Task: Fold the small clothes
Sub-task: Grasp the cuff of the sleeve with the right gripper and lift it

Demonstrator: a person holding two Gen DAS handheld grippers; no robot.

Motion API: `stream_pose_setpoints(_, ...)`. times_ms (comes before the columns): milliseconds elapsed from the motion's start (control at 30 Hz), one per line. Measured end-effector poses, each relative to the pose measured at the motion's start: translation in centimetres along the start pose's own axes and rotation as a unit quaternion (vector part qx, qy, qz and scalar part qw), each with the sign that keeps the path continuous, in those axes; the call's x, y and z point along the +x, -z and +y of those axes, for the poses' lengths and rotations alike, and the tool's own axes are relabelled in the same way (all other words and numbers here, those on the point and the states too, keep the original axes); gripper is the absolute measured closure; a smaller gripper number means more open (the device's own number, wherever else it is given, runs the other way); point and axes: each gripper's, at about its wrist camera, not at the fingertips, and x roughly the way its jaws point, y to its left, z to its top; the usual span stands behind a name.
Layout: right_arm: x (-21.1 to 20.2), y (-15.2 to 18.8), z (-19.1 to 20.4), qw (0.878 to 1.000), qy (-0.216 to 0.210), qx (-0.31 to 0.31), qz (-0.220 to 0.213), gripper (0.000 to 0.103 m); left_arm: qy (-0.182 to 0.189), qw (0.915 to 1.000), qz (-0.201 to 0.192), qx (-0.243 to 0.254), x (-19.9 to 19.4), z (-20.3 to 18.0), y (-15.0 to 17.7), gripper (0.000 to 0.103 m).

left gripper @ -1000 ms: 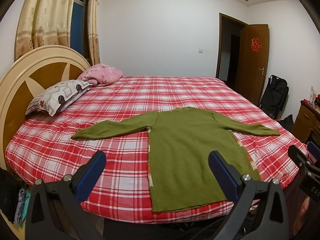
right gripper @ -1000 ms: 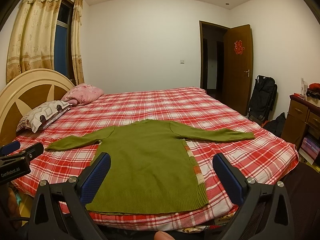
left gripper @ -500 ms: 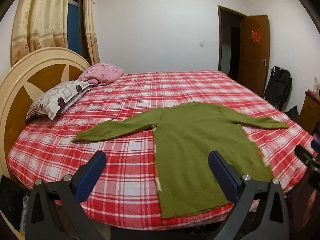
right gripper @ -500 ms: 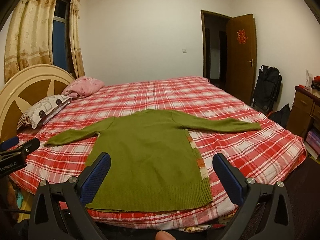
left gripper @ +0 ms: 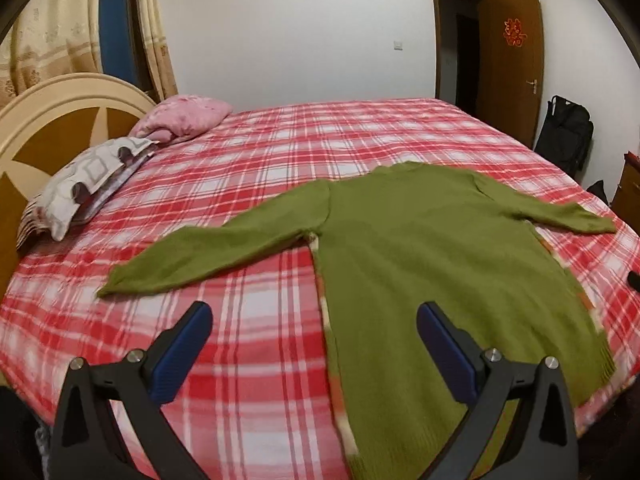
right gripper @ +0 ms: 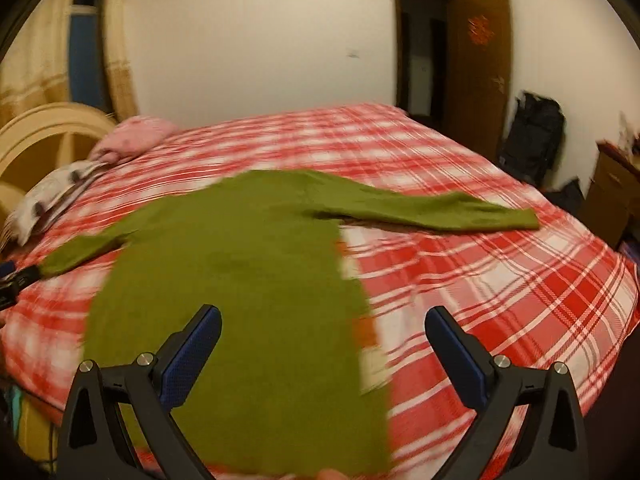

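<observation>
A green long-sleeved sweater (left gripper: 420, 248) lies flat on the red plaid bed (left gripper: 260, 184), both sleeves spread out sideways, hem toward me. Its left sleeve (left gripper: 208, 252) points toward the pillows. My left gripper (left gripper: 314, 320) hovers open over the bed by the sweater's left side seam, nothing between its fingers. In the right wrist view the same sweater (right gripper: 240, 264) fills the middle and its right sleeve (right gripper: 440, 212) stretches right. My right gripper (right gripper: 324, 328) is open above the sweater's lower right edge, holding nothing.
A patterned pillow (left gripper: 84, 184) and a pink pillow (left gripper: 184, 118) lie by the wooden headboard (left gripper: 48, 120) at left. A brown door (left gripper: 510, 60), a black bag (left gripper: 566, 136) and a wooden cabinet (right gripper: 612, 196) stand at right. Bare plaid bedding extends behind the sweater.
Both grippers have moved forward and lower over the bed; the sweater looks larger and nearer. The right wrist view is blurred from motion. Both stay open.
</observation>
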Motion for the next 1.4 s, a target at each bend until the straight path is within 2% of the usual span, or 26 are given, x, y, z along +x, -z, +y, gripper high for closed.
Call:
stream_pose_setpoints(33,1.2,-0.6,-2.0,1.000,0.010,0.020,0.006,0.002,-0.008,1.0000,0.000,0.001,0.9,0.1,-0.3,0.000)
stream_pose_setpoints(167,5.1,-3.8,-10.0,0.992,0.038,0.118,0.026,0.022,-0.046,0.9988,-0.013,-0.011,5.1,1.3,-1.6,0.000)
stream_pose_setpoints(233,6.5,-5.4,-14.5,0.983,0.067,0.167,0.023,0.022,-0.049,0.9985,-0.014,-0.021,6.9,1.9,-2.1,0.000)
stream_pose_setpoints(400,10.8,-7.8,-21.8,0.962,0.100,0.252,0.034,0.022,-0.067,0.9968,0.001,-0.043,11.1,3.1,-2.7,0.000)
stream_pose_setpoints(467,12.4,-8.1,-23.6,0.953,0.111,0.277,0.045,0.022,-0.072,0.9961,0.012,-0.050,12.6,3.7,-2.6,0.000)
stream_pose_setpoints(667,17.7,-8.3,-28.0,0.932,0.113,0.334,0.083,0.033,-0.097,0.9916,0.035,-0.077,15.6,6.2,-1.7,0.000)
stream_pose_setpoints(733,18.8,-8.2,-29.0,0.927,0.116,0.348,0.082,0.034,-0.086,0.9906,0.049,-0.094,16.1,6.9,-1.2,0.000)
stream_pose_setpoints(833,20.4,-9.0,-29.8,0.925,0.127,0.348,0.079,0.038,-0.072,0.9901,0.049,-0.110,16.4,7.3,-1.4,0.000)
stream_pose_setpoints(867,20.8,-9.3,-30.1,0.925,0.126,0.351,0.075,0.045,-0.067,0.9902,0.053,-0.110,16.7,7.2,-1.3,0.000)
stream_pose_setpoints(900,21.3,-9.6,-30.5,0.924,0.128,0.353,0.072,0.056,-0.068,0.9901,0.056,-0.109,16.8,7.2,-1.3,0.000)
stream_pose_setpoints(933,21.9,-9.7,-30.9,0.922,0.133,0.356,0.075,0.062,-0.069,0.9899,0.057,-0.110,16.8,7.2,-1.3,0.000)
stream_pose_setpoints(1000,22.8,-9.8,-31.8,0.918,0.141,0.363,0.077,0.087,-0.066,0.9900,0.055,-0.112,16.8,7.3,-1.3,0.000)
stream_pose_setpoints(1033,23.0,-9.9,-32.1,0.916,0.142,0.368,0.075,0.089,-0.062,0.9901,0.055,-0.114,16.8,7.4,-1.3,0.000)
stream_pose_setpoints(1133,22.9,-10.5,-31.8,0.921,0.142,0.358,0.068,0.094,-0.042,0.9896,0.059,-0.124,16.9,7.8,-1.2,0.000)
stream_pose_setpoints(1300,21.4,-13.7,-27.5,0.949,0.127,0.287,0.039,0.095,-0.023,0.9880,0.062,-0.139,17.2,8.3,-1.1,0.000)
stream_pose_setpoints(1400,20.3,-16.8,-22.8,0.968,0.103,0.228,0.012,0.095,-0.016,0.9879,0.056,-0.144,17.0,8.5,-1.1,0.000)
